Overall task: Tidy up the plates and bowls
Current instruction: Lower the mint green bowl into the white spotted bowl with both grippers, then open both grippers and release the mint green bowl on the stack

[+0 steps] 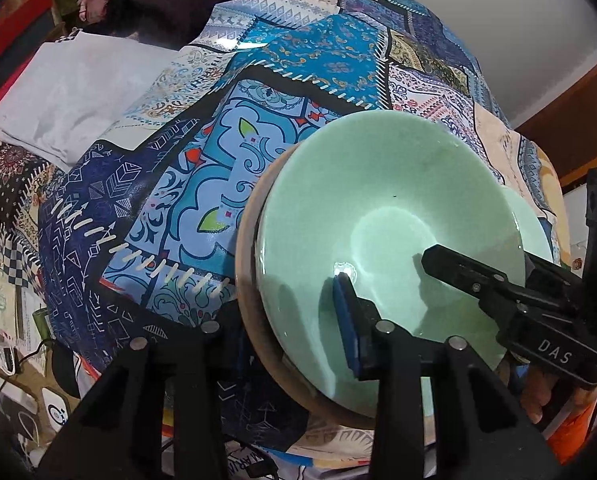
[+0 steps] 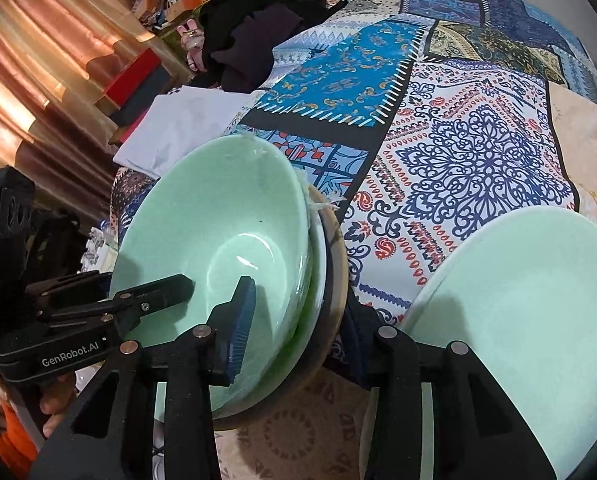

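A pale green bowl (image 1: 378, 208) (image 2: 218, 216) rests on top of a stack with a green plate and a brown wooden dish (image 1: 254, 320) (image 2: 332, 276) beneath it. My left gripper (image 1: 274, 320) is open, its right finger (image 1: 348, 320) inside the bowl and its left finger outside the stack's rim. My right gripper (image 2: 310, 328) is open, its left finger (image 2: 238, 328) inside the same bowl. A second pale green plate (image 2: 518, 328) lies by the right gripper's right finger; its edge shows in the left wrist view (image 1: 532, 220).
A patchwork patterned cloth (image 1: 202, 168) (image 2: 458, 152) covers the table. A folded white cloth (image 1: 70, 92) (image 2: 182, 128) lies at the far left, dark clothing (image 2: 254, 36) behind it. Curtains (image 2: 38, 80) and clutter stand left of the table.
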A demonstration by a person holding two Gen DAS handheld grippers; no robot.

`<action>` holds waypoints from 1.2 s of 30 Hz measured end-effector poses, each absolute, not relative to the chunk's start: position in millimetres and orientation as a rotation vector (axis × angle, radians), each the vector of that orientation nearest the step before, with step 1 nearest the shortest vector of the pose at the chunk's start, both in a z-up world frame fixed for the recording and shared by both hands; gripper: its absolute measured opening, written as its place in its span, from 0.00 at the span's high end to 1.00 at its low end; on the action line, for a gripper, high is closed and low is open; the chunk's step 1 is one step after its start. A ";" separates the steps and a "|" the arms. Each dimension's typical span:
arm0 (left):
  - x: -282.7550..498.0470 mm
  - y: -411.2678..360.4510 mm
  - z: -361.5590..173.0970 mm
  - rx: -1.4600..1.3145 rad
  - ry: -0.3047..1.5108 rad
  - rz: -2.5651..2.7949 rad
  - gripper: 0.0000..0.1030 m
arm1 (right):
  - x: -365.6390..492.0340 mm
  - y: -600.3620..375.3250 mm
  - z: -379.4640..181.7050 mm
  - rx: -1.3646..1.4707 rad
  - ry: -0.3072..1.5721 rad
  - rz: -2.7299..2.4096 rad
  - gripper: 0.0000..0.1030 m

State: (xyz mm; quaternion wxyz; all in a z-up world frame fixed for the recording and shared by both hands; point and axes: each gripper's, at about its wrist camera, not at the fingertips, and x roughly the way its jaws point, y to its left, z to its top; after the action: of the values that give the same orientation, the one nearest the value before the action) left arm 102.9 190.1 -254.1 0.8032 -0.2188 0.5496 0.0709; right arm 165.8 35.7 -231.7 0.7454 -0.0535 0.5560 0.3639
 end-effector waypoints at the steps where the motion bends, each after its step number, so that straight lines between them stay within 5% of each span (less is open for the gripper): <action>1: 102.9 190.0 -253.4 -0.474 1.177 0.159 0.65 | 165.7 35.8 -231.4 -0.119 1.216 0.793 0.66; 36: 125.8 139.7 -180.4 -0.426 1.083 0.143 0.65 | 178.6 -28.9 -167.7 -0.007 1.083 0.718 0.67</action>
State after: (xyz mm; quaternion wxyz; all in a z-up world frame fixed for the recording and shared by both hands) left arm 125.8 139.7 -180.4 0.8329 -0.2011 0.5111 0.0674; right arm 178.6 -28.9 -167.7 0.7963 -0.0033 0.5043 0.3341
